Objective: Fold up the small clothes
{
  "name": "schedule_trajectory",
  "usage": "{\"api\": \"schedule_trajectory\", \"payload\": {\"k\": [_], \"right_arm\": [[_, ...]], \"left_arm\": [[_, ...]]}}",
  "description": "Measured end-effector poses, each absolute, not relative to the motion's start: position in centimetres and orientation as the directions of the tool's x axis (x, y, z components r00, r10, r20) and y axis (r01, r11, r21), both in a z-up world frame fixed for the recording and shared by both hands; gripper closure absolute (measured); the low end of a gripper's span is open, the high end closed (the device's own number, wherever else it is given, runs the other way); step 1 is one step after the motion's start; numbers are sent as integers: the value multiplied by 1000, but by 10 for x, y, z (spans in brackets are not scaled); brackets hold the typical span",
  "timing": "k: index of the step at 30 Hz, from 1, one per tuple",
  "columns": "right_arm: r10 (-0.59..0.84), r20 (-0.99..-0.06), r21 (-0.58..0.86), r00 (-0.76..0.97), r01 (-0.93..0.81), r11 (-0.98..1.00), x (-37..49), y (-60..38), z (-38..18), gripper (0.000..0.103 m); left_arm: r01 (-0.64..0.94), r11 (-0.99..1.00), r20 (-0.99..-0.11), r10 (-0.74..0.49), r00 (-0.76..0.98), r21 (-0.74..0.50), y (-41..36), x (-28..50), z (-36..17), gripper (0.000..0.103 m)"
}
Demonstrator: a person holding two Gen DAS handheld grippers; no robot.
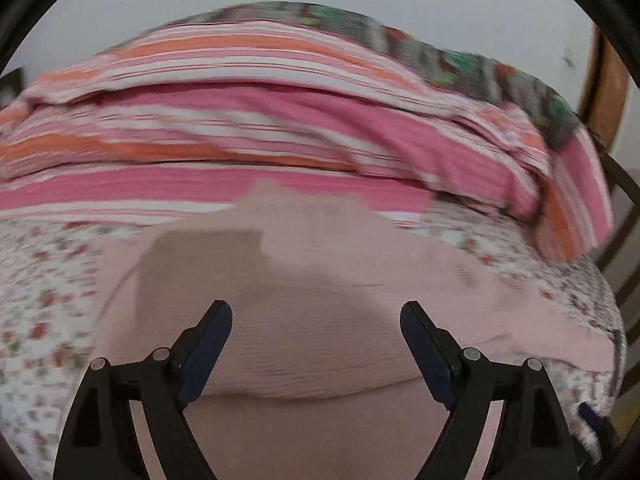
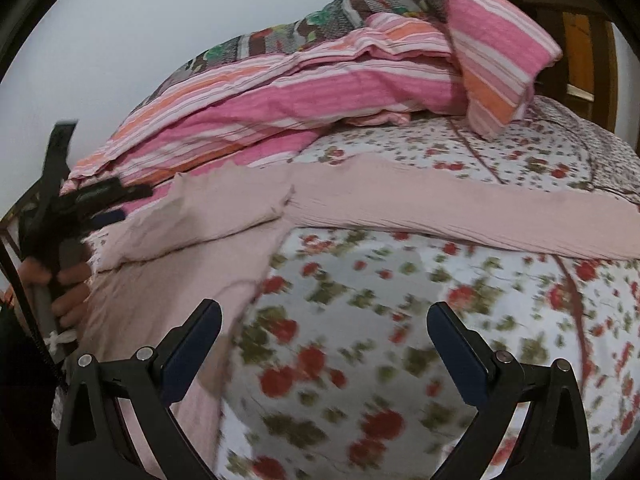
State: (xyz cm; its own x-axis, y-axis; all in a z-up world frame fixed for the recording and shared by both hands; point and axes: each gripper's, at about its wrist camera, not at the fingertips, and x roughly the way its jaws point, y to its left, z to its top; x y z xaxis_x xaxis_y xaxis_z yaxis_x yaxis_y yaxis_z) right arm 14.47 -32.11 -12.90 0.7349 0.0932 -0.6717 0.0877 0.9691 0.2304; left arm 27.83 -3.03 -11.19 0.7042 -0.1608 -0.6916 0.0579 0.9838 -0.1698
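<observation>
A pale pink ribbed garment (image 1: 320, 320) lies on the floral bedsheet (image 1: 36, 280). In the right wrist view the pink garment (image 2: 200, 224) has its left part folded over, and one long sleeve (image 2: 460, 208) stretches to the right. My left gripper (image 1: 316, 320) is open, just above the garment's body, holding nothing. It also shows in the right wrist view (image 2: 108, 204), at the garment's left edge, held by a hand. My right gripper (image 2: 324, 320) is open and empty above the bare sheet (image 2: 360, 340), to the right of the garment's lower part.
A rumpled pink, orange and white striped blanket (image 2: 320, 92) is piled along the far side of the bed, with a grey patterned cover (image 2: 320, 20) behind it. A wooden headboard (image 2: 580, 40) stands at the far right. A pale wall is behind.
</observation>
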Motion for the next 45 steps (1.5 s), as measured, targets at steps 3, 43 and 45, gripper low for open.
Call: {"api": "schedule_trajectory", "payload": {"k": [3,43,45], "right_arm": [[99,-671,226,735,75,971,156,-309,-130,16],[-172,-685,244,708,446,861,107,-500,-145,35],[-178,-678,247,713,450,858,110,-507,-144,35]], "left_arm": [[-61,993,-703,-31,711,-105,20,275,-122,18],[-131,991,-760,72,645,-17,80,251,-186,11],[-133,991,-762,85,641,-2,78,253,-186,11]]}}
